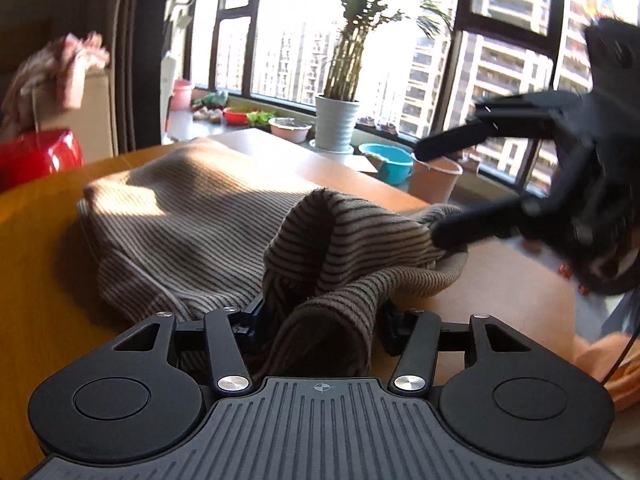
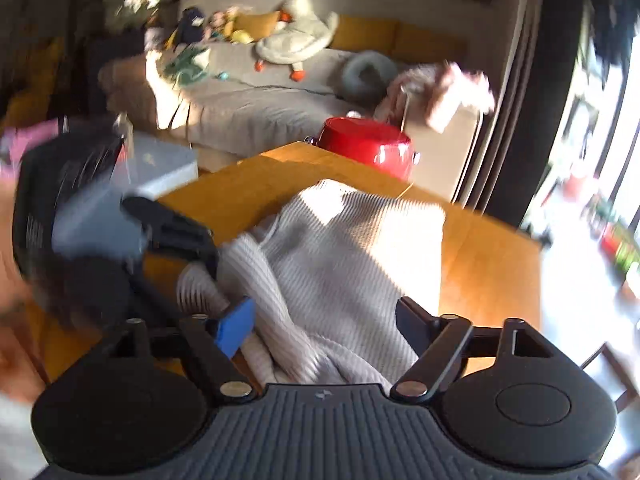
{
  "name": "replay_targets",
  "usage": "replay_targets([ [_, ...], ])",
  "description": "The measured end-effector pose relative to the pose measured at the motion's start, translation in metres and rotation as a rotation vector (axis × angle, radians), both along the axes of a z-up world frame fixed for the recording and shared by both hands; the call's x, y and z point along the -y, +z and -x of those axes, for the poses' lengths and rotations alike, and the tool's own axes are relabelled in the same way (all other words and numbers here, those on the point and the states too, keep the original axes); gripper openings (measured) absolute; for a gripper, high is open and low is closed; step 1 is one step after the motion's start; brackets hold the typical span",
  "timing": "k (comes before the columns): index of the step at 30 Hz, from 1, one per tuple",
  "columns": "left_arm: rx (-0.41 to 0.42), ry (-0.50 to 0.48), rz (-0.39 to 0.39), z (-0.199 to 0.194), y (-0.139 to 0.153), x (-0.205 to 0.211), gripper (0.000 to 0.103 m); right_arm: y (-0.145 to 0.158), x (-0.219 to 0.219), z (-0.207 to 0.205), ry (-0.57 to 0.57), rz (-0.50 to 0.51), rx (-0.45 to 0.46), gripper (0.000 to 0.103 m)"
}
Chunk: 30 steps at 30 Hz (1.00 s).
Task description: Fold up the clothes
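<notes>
A striped grey-brown knit sweater (image 1: 188, 216) lies on the wooden table (image 1: 44, 264). My left gripper (image 1: 320, 320) is shut on a bunched, lifted fold of the sweater. The right gripper (image 1: 432, 192) shows at the right of the left wrist view, its fingers wide apart, the lower one touching the raised cloth. In the right wrist view the sweater (image 2: 340, 248) runs between my open right gripper's (image 2: 324, 320) blue-padded fingers (image 2: 236, 328). The left gripper (image 2: 176, 236) shows blurred at the left there.
A potted plant (image 1: 338, 124), bowls and a blue basin (image 1: 390, 160) stand by the window beyond the table. A red bag (image 2: 368, 146) and a sofa (image 2: 256, 100) with plush toys lie beyond the table's far edge. A grey box (image 2: 160, 168) sits at left.
</notes>
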<state>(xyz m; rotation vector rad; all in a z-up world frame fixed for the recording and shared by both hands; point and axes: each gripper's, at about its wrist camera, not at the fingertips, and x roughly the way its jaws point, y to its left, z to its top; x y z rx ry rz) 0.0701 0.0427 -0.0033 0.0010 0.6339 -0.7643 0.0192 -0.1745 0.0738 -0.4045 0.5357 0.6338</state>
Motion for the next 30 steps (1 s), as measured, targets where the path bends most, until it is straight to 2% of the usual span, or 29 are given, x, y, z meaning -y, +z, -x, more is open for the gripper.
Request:
replay_targets([
  [3, -0.091, 0.025, 0.091, -0.018, -0.001, -0.013, 0.055, -0.014, -0.008, 0.013, 0.053, 0.095, 0.061, 0.083],
  [4, -0.104, 0.028, 0.1, -0.02, -0.001, -0.015, 0.055, -0.02, -0.012, 0.016, 0.068, 0.128, 0.084, 0.083],
  [9, -0.12, 0.032, 0.104, -0.022, -0.002, -0.018, 0.055, -0.057, -0.046, 0.029, 0.168, 0.341, 0.328, 0.083],
  [11, -0.122, 0.035, 0.106, -0.013, 0.001, -0.02, 0.055, -0.068, -0.057, 0.025, 0.198, 0.39, 0.34, 0.082],
  [13, -0.121, 0.039, 0.101, -0.009, 0.002, -0.021, 0.056, -0.072, -0.062, 0.017, 0.195, 0.4, 0.298, 0.055],
  [14, -0.12, 0.041, 0.099, -0.007, 0.003, -0.022, 0.056, -0.07, -0.063, 0.016, 0.188, 0.38, 0.271, 0.054],
  [16, -0.121, 0.046, 0.101, -0.004, 0.009, -0.028, 0.058, -0.065, -0.063, 0.013, 0.174, 0.34, 0.218, 0.042],
  [19, -0.094, 0.118, 0.154, -0.005, 0.027, -0.048, 0.078, -0.056, -0.058, 0.015, 0.151, 0.296, 0.162, 0.032],
  [20, -0.084, 0.147, 0.175, -0.007, 0.034, -0.054, 0.081, -0.053, -0.057, 0.016, 0.143, 0.281, 0.143, 0.031],
  [22, -0.071, 0.204, 0.209, -0.012, 0.044, -0.063, 0.078, -0.047, -0.053, 0.018, 0.129, 0.252, 0.105, 0.028],
  [24, -0.07, 0.235, 0.209, -0.02, 0.047, -0.064, 0.074, -0.04, -0.051, 0.026, 0.136, 0.239, 0.079, 0.027],
  [27, -0.093, 0.246, 0.187, -0.033, 0.041, -0.057, 0.059, -0.026, -0.045, 0.047, 0.165, 0.23, 0.052, 0.027],
  [28, -0.111, 0.244, 0.183, -0.036, 0.035, -0.054, 0.051, -0.021, -0.043, 0.055, 0.176, 0.227, 0.043, 0.027],
  [30, -0.145, 0.24, 0.174, -0.043, 0.025, -0.049, 0.047, -0.008, -0.037, 0.069, 0.191, 0.222, 0.034, 0.027],
])
